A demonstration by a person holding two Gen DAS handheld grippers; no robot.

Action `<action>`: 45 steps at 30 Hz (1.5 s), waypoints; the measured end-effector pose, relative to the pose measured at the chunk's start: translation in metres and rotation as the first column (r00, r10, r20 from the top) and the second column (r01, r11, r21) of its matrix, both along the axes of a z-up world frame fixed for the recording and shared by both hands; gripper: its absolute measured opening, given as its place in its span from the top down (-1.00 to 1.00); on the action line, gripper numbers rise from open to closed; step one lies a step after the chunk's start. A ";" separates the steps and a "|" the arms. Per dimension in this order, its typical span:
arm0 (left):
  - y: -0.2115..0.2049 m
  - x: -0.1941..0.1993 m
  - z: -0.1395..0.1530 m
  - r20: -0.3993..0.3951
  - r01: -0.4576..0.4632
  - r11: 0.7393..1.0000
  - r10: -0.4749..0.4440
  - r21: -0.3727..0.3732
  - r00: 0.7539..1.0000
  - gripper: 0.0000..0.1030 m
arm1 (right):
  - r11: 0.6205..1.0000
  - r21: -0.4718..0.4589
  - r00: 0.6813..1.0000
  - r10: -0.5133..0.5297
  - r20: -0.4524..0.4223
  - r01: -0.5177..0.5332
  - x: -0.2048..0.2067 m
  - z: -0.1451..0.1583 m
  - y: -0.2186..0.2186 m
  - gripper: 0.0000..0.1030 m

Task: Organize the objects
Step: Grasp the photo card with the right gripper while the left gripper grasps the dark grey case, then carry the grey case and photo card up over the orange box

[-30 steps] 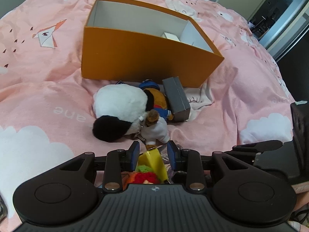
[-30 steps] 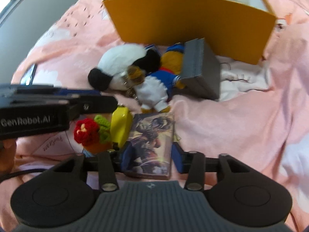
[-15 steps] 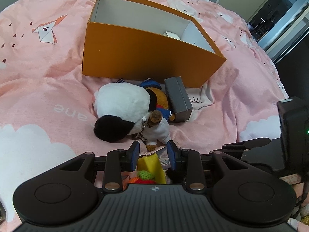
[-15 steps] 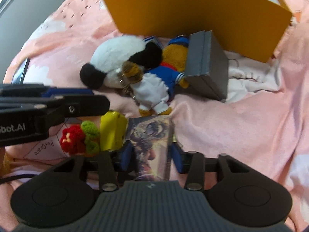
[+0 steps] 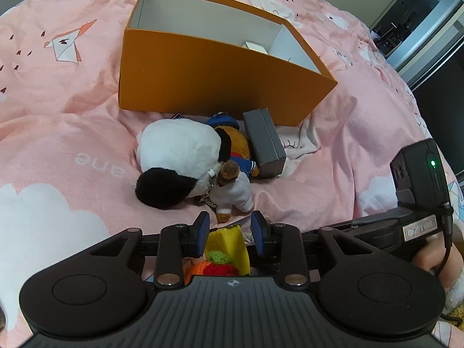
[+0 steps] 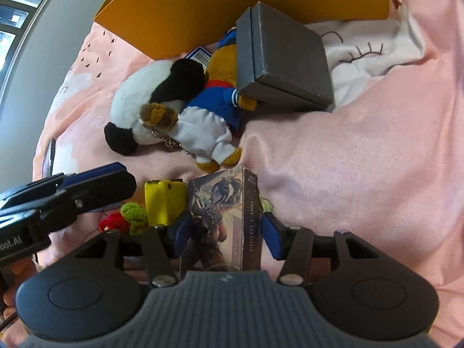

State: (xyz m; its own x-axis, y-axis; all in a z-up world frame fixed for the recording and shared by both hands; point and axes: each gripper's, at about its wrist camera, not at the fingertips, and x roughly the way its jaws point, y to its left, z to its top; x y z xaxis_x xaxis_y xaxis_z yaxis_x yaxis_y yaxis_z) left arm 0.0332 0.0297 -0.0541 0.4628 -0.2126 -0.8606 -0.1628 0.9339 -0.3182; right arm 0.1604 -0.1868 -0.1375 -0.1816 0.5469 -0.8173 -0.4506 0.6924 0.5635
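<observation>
Straddling the illustrated card box (image 6: 223, 220) at the lower centre of the right wrist view, the right gripper (image 6: 223, 229) has just been opening; its jaws stand apart on either side with the box between them, not pressing. To grip well, centre the box, close squarely on its flat faces, then lift towards the orange box (image 5: 214, 69) at the top of the frame. The left gripper (image 5: 230, 232) sits fairly narrow around the yellow toy (image 5: 229, 243); whether it pinches it I cannot tell.
</observation>
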 end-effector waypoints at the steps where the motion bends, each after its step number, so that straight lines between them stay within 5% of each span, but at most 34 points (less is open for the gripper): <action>1: -0.001 0.001 -0.001 -0.003 0.004 1.000 -0.004 0.001 1.000 0.33 | 1.000 0.009 1.000 0.000 -0.006 0.000 0.000 -0.001 0.001 -0.05; 10: -0.002 0.004 0.008 0.053 0.026 0.999 -0.024 -0.037 0.998 0.33 | 0.989 0.115 0.995 -0.095 0.034 0.090 -0.008 0.026 -0.020 0.52; 17: -0.010 0.030 0.021 0.116 0.062 0.996 -0.053 -0.070 0.992 0.22 | 0.983 0.126 0.959 -0.160 0.236 0.133 0.003 0.072 -0.045 0.53; 25: -0.024 0.079 0.000 0.085 0.051 0.997 -0.045 -0.059 0.995 -0.13 | 0.960 0.072 0.865 -0.276 0.419 0.271 0.046 0.089 -0.073 0.53; 39: -0.036 0.127 -0.045 -0.024 0.038 0.999 -0.039 -0.019 0.999 -0.12 | 0.953 0.037 0.900 -0.295 0.320 0.299 0.108 0.026 -0.071 0.52; 45: -0.040 0.134 -0.052 -0.044 0.054 0.998 -0.054 -0.011 0.998 0.15 | 0.954 0.047 0.920 -0.299 0.252 0.297 0.125 0.014 -0.074 0.51</action>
